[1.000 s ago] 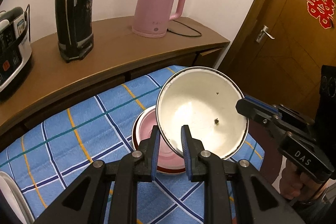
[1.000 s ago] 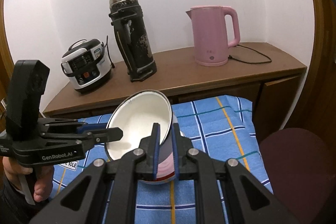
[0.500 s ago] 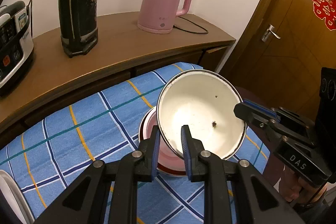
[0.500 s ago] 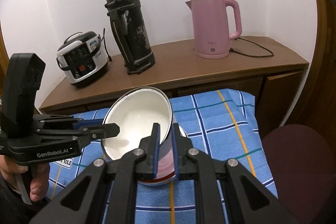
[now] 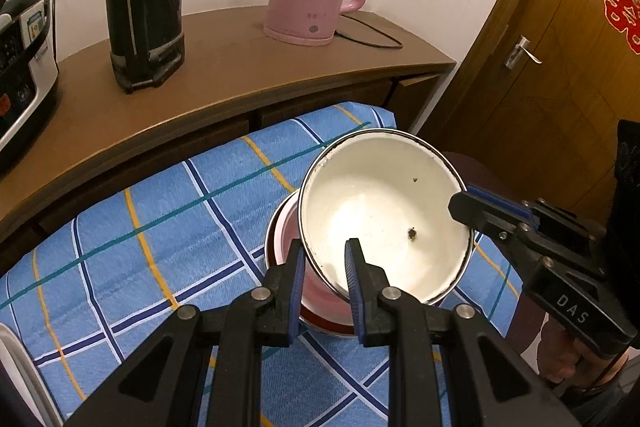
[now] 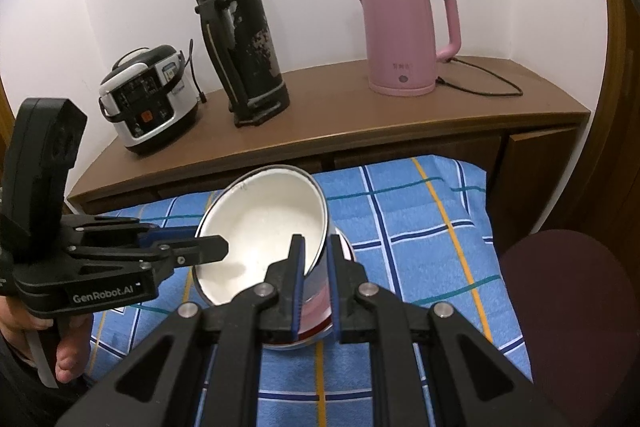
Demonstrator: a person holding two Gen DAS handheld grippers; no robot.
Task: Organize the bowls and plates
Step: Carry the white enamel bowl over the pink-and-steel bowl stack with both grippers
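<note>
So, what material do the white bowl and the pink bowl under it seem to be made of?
The white bowl looks like enamelled metal: a glossy white inside, a thin dark metallic rim and small dark chips. The pink bowl beneath seems glazed ceramic or melamine; its smooth pink inside and dark red outer edge leave this open.

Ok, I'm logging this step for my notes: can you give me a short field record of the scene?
held item: white enamel bowl, tilted
left gripper: jaws clamp the bowl's near rim
right gripper: jaws clamp the opposite rim
beneath: pink bowl on blue checked cloth
sideboard: pink kettle, black flask, rice cooker
</note>
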